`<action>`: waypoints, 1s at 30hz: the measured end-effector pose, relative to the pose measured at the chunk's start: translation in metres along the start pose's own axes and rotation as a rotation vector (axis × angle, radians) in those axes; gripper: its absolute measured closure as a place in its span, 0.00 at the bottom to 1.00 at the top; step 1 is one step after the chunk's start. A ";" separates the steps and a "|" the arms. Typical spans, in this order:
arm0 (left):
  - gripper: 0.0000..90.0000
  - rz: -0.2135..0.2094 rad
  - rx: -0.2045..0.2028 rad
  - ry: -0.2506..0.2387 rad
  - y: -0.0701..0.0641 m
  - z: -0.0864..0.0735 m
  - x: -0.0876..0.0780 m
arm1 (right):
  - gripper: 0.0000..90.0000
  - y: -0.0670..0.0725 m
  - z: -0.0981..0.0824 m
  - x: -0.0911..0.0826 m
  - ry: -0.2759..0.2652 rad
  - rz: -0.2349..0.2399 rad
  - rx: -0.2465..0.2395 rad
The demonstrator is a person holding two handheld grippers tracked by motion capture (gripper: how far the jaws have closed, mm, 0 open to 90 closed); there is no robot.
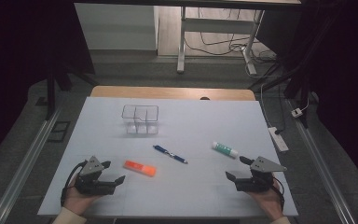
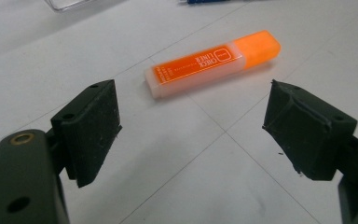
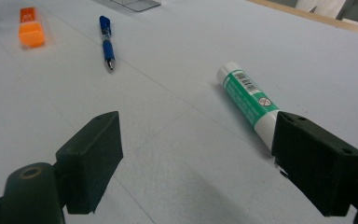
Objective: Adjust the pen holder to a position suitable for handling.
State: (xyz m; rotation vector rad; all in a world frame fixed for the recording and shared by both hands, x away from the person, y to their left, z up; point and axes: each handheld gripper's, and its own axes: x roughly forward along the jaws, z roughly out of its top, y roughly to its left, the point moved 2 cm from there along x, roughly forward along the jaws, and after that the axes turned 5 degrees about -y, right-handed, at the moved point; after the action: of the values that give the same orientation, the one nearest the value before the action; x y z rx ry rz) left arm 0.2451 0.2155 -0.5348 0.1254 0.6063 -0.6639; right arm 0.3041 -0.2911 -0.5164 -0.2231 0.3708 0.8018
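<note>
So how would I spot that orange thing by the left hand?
Start at the white table. Near its front left, just ahead of the left gripper with its open fingers, lies the orange highlighter. It is flat, boxy and bright orange, unlike the thin blue pen.

One orange highlighter (image 1: 140, 168), one blue pen (image 1: 170, 154), one glue stick (image 1: 224, 149), one clear organizer (image 1: 140, 119).

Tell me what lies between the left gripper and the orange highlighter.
Nothing: in the left gripper view, only bare white table separates the open left gripper from the orange highlighter.
</note>
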 end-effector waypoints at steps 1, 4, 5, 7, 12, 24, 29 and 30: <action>0.20 0.000 0.001 0.000 0.000 0.000 0.000 | 0.17 0.000 0.000 0.000 -0.002 -0.001 0.003; 0.21 0.000 0.004 0.004 0.000 0.000 0.000 | 0.17 0.000 -0.001 0.000 0.002 0.002 0.001; 0.21 -0.001 0.003 0.004 0.000 -0.001 0.000 | 0.17 0.000 -0.001 0.000 0.006 0.004 0.000; 0.21 0.000 0.002 0.004 0.000 -0.001 0.000 | 0.17 0.000 -0.001 0.001 0.004 0.002 -0.005; 0.21 -0.002 0.002 0.009 -0.001 -0.001 0.000 | 0.18 -0.001 -0.001 0.000 0.004 -0.004 -0.001; 0.21 -0.002 -0.001 0.012 0.001 -0.001 0.001 | 0.18 -0.001 -0.002 0.001 0.008 -0.008 -0.011; 0.21 0.003 -0.006 0.008 0.003 0.000 0.001 | 0.18 -0.001 -0.002 0.001 0.007 -0.011 -0.007; 0.21 0.004 -0.008 0.008 0.004 0.001 0.002 | 0.18 -0.001 -0.002 0.001 0.007 -0.011 -0.007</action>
State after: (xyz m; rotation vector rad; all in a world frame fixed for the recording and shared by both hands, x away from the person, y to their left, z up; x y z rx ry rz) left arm 0.2493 0.2167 -0.5352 0.1221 0.6165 -0.6569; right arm 0.3055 -0.2918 -0.5183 -0.2347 0.3732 0.7915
